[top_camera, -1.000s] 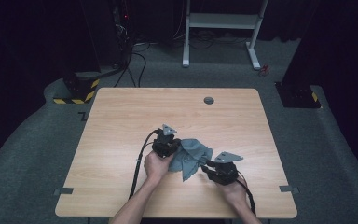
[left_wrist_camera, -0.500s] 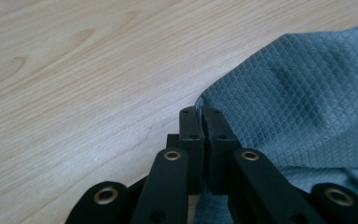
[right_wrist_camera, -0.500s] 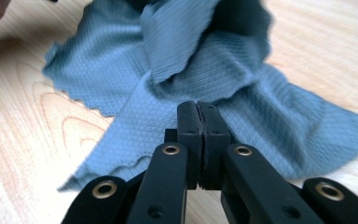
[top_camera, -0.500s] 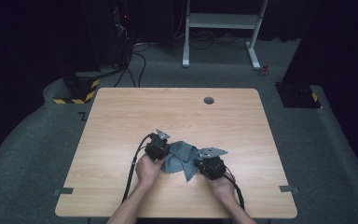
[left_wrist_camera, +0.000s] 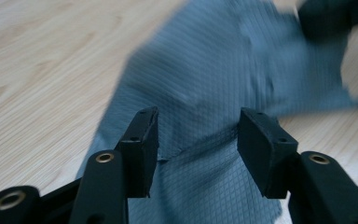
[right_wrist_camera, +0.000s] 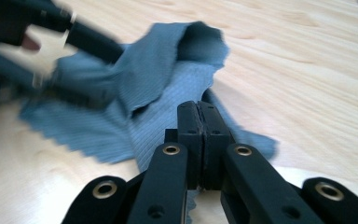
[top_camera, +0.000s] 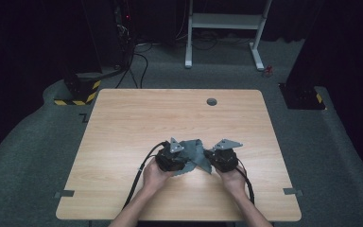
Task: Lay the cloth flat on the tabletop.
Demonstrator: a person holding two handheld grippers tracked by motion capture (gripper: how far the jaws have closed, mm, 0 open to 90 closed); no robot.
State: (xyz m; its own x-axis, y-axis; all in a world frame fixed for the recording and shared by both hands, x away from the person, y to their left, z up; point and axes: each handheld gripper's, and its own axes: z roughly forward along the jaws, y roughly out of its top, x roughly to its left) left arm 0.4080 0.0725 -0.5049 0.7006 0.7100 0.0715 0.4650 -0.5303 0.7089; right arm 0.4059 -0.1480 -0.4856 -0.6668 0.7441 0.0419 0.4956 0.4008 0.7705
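The left hand-held gripper (left_wrist_camera: 193, 140) has just been opening: its jaws stand apart over the grey cloth (left_wrist_camera: 214, 88), which lies slack between them, unpinched. The right hand-held gripper (right_wrist_camera: 199, 135) has its jaws pressed together on a fold of the same cloth. The cloth sits crumpled near the front of the worktop (top_camera: 137, 123), between the 2 hands. It looks light, limp and thin, likely to sag and bunch; a corner or hem seems the best hold.

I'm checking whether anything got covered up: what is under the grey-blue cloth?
Under the grey-blue cloth the bare wooden table shows around its edges. The cloth lies crumpled and folded over itself, so whatever is beneath its middle is hidden.
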